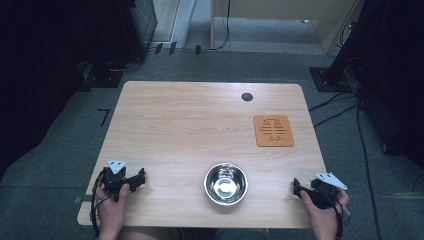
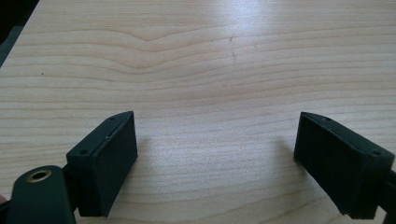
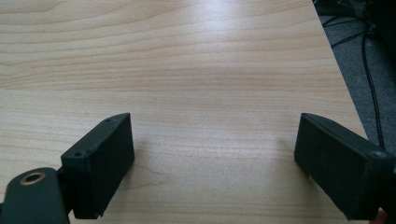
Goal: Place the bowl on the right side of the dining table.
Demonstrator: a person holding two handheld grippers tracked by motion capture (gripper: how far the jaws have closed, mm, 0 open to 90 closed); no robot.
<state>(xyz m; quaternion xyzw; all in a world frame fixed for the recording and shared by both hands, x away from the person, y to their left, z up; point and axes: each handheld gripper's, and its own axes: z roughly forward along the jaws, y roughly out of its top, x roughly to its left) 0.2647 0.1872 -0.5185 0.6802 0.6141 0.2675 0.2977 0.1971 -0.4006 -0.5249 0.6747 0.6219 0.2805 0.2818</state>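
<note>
Steel bowl (image 1: 225, 183) between left tongs (image 1: 141, 177) and right tongs (image 1: 296, 187) — both gaping, empty

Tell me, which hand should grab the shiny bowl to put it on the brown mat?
Probably the right gripper. The mat lies on the table's right side, beyond that hand, while the left gripper sits across the bowl. Both have jaws open and empty.

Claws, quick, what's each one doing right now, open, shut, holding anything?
Left claw: open, jaws wide apart, holding nothing, bare pale wooden table between them.
Right claw: open, jaws wide apart, holding nothing.
</note>
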